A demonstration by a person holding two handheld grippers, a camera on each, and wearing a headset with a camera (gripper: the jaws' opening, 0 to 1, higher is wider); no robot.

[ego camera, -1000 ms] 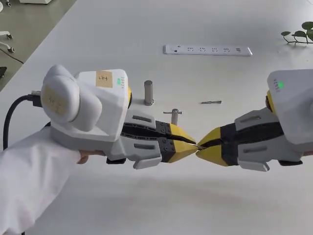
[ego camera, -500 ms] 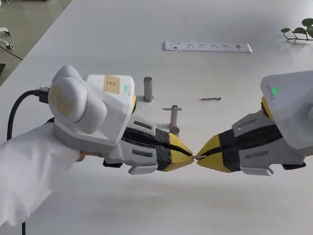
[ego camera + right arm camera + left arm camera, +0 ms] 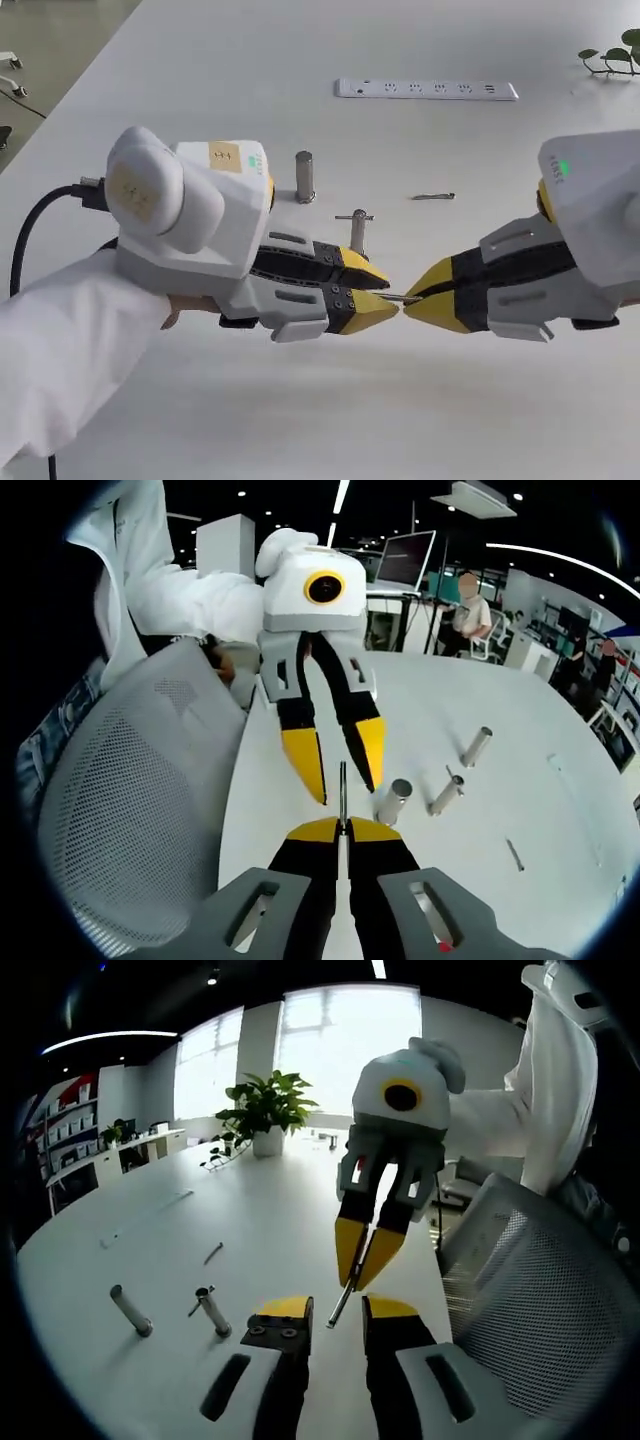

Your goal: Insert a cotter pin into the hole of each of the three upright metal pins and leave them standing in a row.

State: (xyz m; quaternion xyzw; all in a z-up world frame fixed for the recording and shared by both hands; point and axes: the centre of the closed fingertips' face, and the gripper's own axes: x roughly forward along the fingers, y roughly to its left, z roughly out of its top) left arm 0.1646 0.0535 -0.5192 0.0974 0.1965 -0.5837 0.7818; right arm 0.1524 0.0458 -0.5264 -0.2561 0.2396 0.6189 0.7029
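Note:
My right gripper point(image 3: 412, 298) is shut on a thin cotter pin point(image 3: 398, 298) that sticks out toward my left gripper point(image 3: 390, 293). The left jaws stand open around the pin's free end without closing on it. The left gripper view shows the cotter pin point(image 3: 343, 1305) reaching down from the right gripper point(image 3: 357, 1282) into the gap of my left gripper point(image 3: 337, 1308). Behind them a plain metal pin point(image 3: 304, 177) stands upright. A second metal pin point(image 3: 358, 230) has a cotter pin through its top. A third metal pin point(image 3: 395, 800) stands close to the left gripper point(image 3: 347, 790).
A loose cotter pin point(image 3: 432, 196) lies on the white table point(image 3: 300, 400) to the right of the pins. A power strip point(image 3: 427, 89) lies farther back, with a plant point(image 3: 612, 55) at the far right. A mesh chair point(image 3: 140, 780) stands at the table's near edge.
The left jaws have parted a little, and the cotter pin's end now sits between them. Both grippers stay tip to tip.

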